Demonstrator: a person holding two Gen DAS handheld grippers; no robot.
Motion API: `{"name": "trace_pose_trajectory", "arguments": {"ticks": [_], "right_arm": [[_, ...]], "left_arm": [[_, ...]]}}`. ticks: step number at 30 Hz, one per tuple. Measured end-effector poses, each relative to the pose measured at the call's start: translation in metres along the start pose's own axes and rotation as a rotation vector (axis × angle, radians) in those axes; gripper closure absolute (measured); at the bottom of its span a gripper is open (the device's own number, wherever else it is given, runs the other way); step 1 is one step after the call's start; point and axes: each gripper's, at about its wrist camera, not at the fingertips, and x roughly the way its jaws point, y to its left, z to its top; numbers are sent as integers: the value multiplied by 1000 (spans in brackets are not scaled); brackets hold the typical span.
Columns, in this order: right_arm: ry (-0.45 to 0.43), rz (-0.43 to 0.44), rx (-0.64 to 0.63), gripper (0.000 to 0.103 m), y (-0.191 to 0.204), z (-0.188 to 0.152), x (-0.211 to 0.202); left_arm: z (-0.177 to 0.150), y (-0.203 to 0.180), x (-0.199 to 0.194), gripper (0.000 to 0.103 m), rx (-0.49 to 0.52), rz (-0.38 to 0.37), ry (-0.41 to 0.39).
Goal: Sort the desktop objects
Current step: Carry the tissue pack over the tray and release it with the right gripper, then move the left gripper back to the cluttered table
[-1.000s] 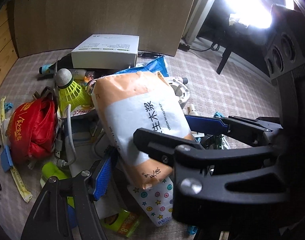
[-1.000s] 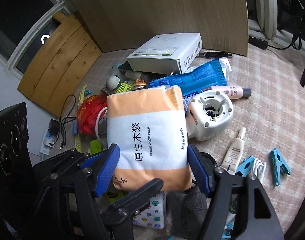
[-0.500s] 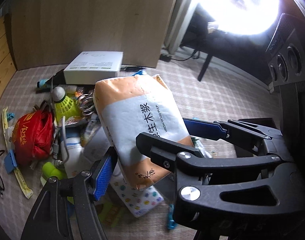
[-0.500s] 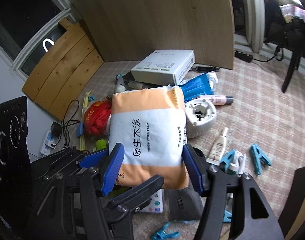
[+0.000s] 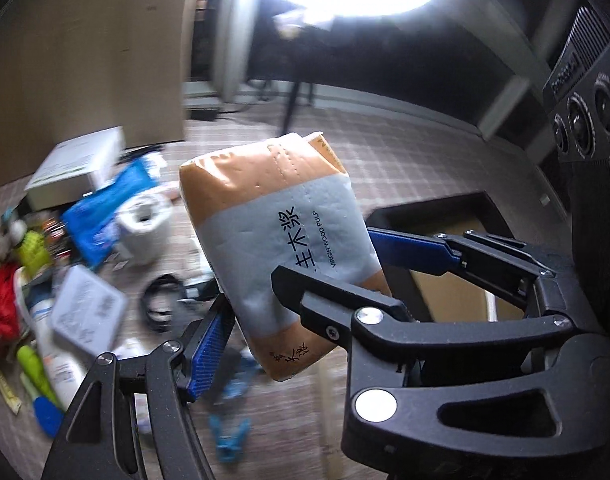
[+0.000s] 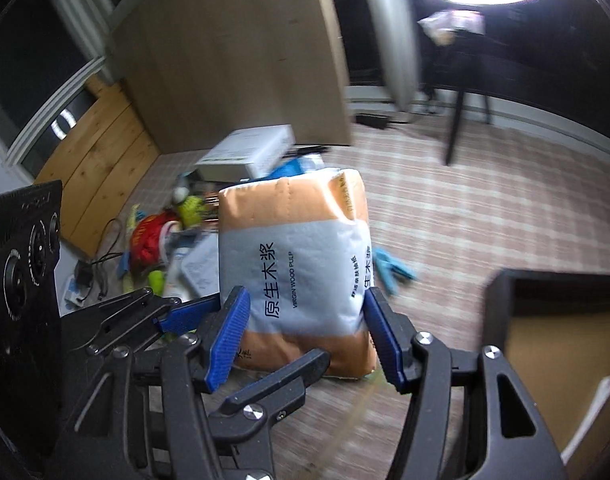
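The step in hand looked like the carry: a pack of tissues, orange at both ends with a pale band printed "VIRGIN WOOD PULP", was held up off the checked floor covering between the blue pads of the right gripper, which pressed on its two narrow sides near the lower end. In the left wrist view the same pack stood tilted between the fingers of the left gripper; one blue pad lay against its lower left edge, the other ran behind its right side, but whether that gripper truly pinched it or only bracketed it could not be told. Beyond and to the left of the right gripper lay the unsorted heap: a white box, a red bag, a yellow-green shuttlecock and other blurred small things. Just to the right of the right gripper, and low, stood a dark-walled open box with a tan bottom, probably the place meant for the pack. The next move would likely call for swinging the pack right over that rim, lowering it inside, then spreading the fingers, while keeping the soft pack from slipping or catching the wall.
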Motion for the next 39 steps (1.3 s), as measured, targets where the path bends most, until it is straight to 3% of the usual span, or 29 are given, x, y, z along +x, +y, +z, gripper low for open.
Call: {"name": "trace_pose_trajectory", "arguments": {"ticks": [12,22,27,39], "right_arm": [[-44,-148,210,47,-109,-43,-60],[-45,-210,320,51,-161,-68,-84],[-68,-278,357,51,-174,-76,-97],[-63,-196,285,52,-146,-59,-83]], "left_arm": [[8,-117,49,39,179,-138,83],[11,-170,75,39,266,-169,146],[4,-171,73,39,281,-140,145],[-3,-106,39,39,168,-30,98]]}}
